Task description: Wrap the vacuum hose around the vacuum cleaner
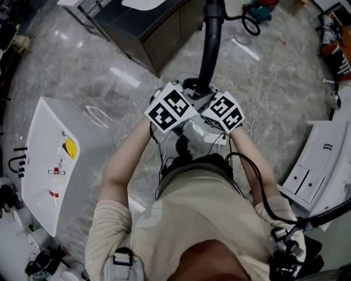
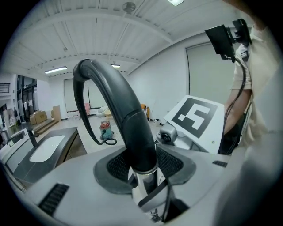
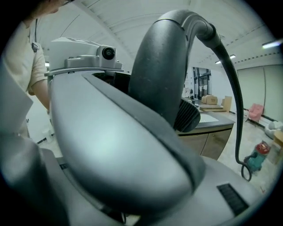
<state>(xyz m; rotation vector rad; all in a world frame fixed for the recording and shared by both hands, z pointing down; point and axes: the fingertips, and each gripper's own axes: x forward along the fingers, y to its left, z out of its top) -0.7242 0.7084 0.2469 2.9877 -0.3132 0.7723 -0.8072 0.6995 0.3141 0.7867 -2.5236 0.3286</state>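
Observation:
The black vacuum hose (image 1: 210,49) rises from between my two grippers and runs across the floor to the green and red vacuum cleaner (image 1: 262,7) at the far right. My left gripper (image 1: 192,90) and right gripper (image 1: 213,97) sit side by side, both shut on the hose's thick rigid end. In the left gripper view the hose (image 2: 124,110), with a metal ring at its base, stands between the mesh pads (image 2: 117,165) and arches over toward the vacuum cleaner (image 2: 105,130). The right gripper view shows the hose (image 3: 161,66) clamped between the jaws, with the vacuum cleaner (image 3: 257,160) far off.
A dark counter with a sink (image 1: 148,33) stands ahead on the left. A white cabinet (image 1: 44,159) lies at my left and white drawers (image 1: 323,159) at my right. A thin white cable (image 1: 269,93) trails over the marble floor.

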